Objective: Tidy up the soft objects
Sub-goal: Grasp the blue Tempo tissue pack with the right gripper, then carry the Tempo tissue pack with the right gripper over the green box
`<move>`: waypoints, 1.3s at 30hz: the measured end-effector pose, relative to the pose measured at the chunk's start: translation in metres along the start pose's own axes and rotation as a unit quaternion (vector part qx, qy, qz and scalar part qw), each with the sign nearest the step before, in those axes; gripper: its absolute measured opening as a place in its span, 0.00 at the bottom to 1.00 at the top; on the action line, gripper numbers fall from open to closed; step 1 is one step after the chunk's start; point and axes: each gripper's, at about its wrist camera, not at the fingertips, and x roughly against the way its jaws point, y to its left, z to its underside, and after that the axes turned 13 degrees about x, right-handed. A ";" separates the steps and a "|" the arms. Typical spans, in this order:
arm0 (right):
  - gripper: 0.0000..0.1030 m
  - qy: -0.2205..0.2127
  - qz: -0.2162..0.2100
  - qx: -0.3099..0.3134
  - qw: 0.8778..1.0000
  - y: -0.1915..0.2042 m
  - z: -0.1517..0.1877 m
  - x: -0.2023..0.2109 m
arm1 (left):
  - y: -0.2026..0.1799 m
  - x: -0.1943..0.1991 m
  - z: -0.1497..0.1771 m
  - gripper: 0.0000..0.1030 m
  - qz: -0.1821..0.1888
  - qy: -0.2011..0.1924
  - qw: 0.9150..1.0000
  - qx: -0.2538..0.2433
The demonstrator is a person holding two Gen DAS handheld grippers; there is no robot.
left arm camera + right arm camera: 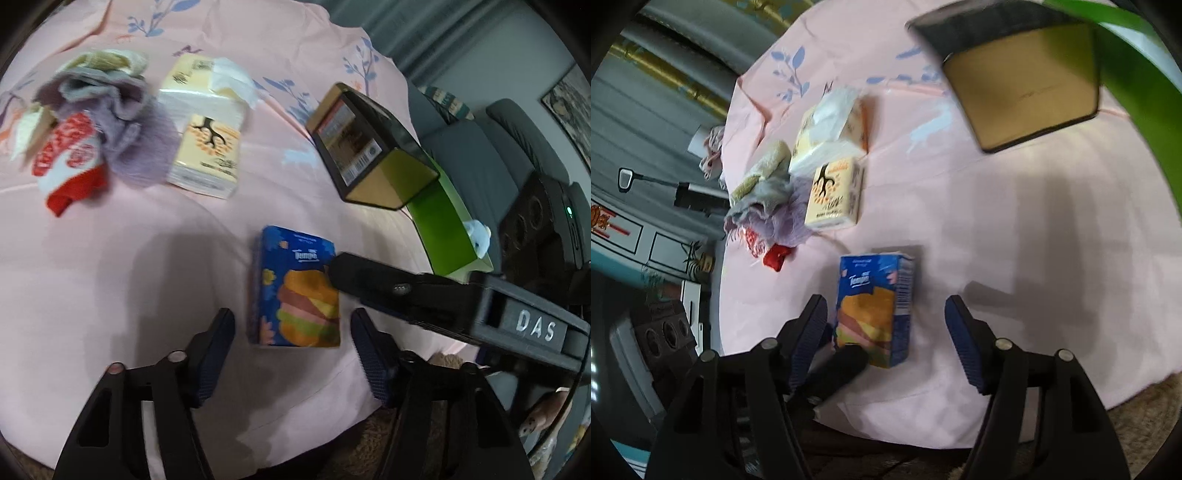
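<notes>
1. Tongs first: your left tongs (291, 354) stand open, and the blue tissue pack (297, 286) lies between the two blue pads without either pad pressing on it.
2. Your right tongs (884, 339) also stand open. In the right wrist view the same blue tissue pack (875, 310) sits between the pads, nearer the left-hand one, and you cannot see any contact with either pad.
3. From the left wrist view, one black finger of your right tongs (373, 284) reaches in from the right, and its tip touches or overlaps the pack's right edge; which of the two you cannot tell.
4. The blue pack lies flat on the pink floral cloth (110, 277) that covers the desk, burger print facing up.
5. Farther away on the cloth you have a cream tissue pack (207, 144) with a loose white sheet sticking out of its top.
6. Just beside that pack, on the left in the left wrist view, sits a heap of soft items (92, 122): lilac and grey fabric, a beige piece on the far side, and a red-and-white sock at the near edge.
7. A dark box with a tan end face (369, 147) rests on the right side of the cloth, well apart from the heap.
8. Behind that box a green container (443, 229) stands at the cloth's edge, with a small pale plush toy (478, 236) at its rim.
</notes>
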 end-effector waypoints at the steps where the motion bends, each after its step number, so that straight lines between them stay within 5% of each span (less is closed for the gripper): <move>1: 0.65 0.004 -0.002 0.002 1.000 0.000 0.000 -0.003 | -0.001 -0.003 0.000 0.55 0.000 0.005 1.000 0.000; 8: 0.59 0.019 -0.014 0.008 1.000 0.001 0.004 -0.019 | -0.007 -0.009 0.004 0.39 -0.003 0.010 1.000 -0.013; 11: 0.48 0.013 -0.003 0.009 1.000 0.000 0.004 -0.015 | -0.014 -0.004 0.006 0.39 -0.014 -0.003 1.000 -0.026; 29: 0.47 -0.108 0.002 0.046 0.993 0.020 0.001 0.073 | -0.080 0.046 0.006 0.39 0.014 -0.081 0.989 -0.120; 39: 0.48 -0.147 0.029 0.030 0.988 -0.001 0.004 0.102 | -0.113 0.032 0.006 0.39 0.037 -0.077 0.984 -0.157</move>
